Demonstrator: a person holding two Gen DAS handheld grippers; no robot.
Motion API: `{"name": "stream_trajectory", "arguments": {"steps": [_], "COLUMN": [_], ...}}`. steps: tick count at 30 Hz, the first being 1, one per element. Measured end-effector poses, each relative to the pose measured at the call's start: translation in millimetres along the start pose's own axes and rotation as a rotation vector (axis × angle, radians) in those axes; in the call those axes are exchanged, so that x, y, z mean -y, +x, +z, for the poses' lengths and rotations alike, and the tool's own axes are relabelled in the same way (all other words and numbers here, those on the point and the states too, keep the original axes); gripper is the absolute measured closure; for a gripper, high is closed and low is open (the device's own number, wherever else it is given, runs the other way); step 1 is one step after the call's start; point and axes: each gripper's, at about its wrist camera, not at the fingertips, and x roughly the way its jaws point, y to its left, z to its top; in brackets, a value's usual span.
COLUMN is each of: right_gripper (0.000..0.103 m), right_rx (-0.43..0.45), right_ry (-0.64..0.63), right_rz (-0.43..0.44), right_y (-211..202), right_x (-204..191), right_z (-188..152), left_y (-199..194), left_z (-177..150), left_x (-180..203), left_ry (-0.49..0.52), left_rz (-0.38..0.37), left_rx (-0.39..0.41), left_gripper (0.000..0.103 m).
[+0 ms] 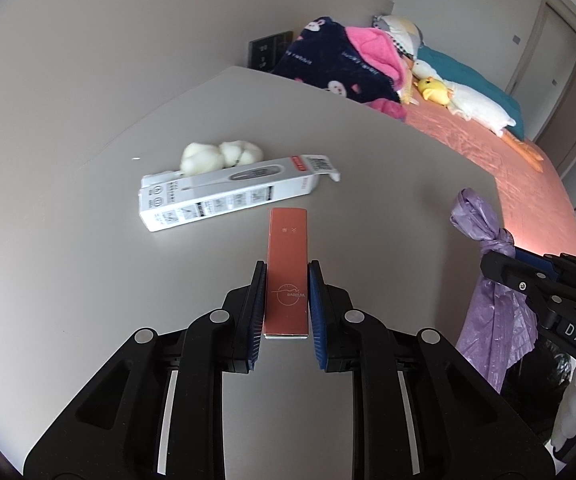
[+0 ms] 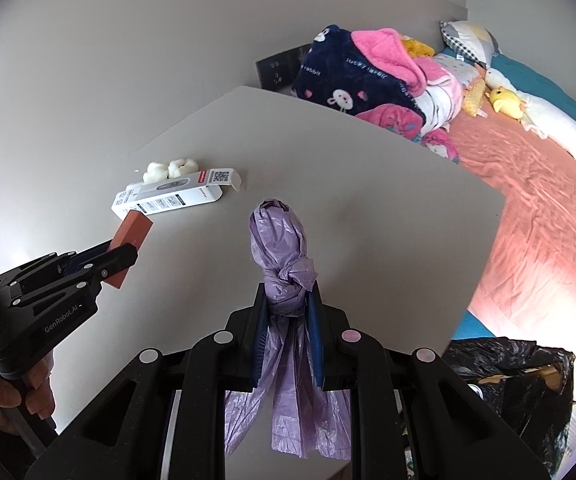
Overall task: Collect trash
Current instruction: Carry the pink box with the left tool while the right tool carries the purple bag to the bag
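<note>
The left gripper [image 1: 287,276] has its jaws clamped on a slim red box [image 1: 287,276], gripping it by its long sides so the box points forward, clear of the grey tabletop [image 1: 88,280]. The right gripper [image 2: 287,304] has its jaws closed tight on a knotted purple plastic bag [image 2: 278,240]; the knot sits just beyond the fingertips and the loose tail hangs below. On the tabletop lies a white carton [image 1: 224,196] on its side, with two cotton balls [image 1: 220,154] just behind it, perhaps touching it. A black trash bag [image 2: 519,380] stands open beside the tabletop's near right corner. Beyond lies a bed [image 2: 527,184] with blankets and a yellow plush toy [image 1: 431,90].
</note>
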Motion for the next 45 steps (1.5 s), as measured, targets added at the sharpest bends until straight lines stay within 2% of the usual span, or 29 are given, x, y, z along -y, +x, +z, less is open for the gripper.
{"name": "stream_trajectory", "arguments": {"steps": [13,34,45], "right_gripper": [0.083,0.083,0.083], "right_rx": [0.061,0.134,0.157], "right_ry": [0.072,0.225,0.303], "right_rz": [-0.048,-0.179,-0.241], "right_y": [-47,-112,-137], "right_x": [45,126,161], "right_z": [-23,-71,-97], "left_y": [-19,-30,-33], "left_z": [1,-11,-17], "left_x": [76,186,228], "left_ry": [0.111,0.285,0.36], "left_rz": [-0.073,-0.206,-0.265], "left_rx": [0.023,0.02,0.009], "left_gripper": [0.083,0.083,0.083]}}
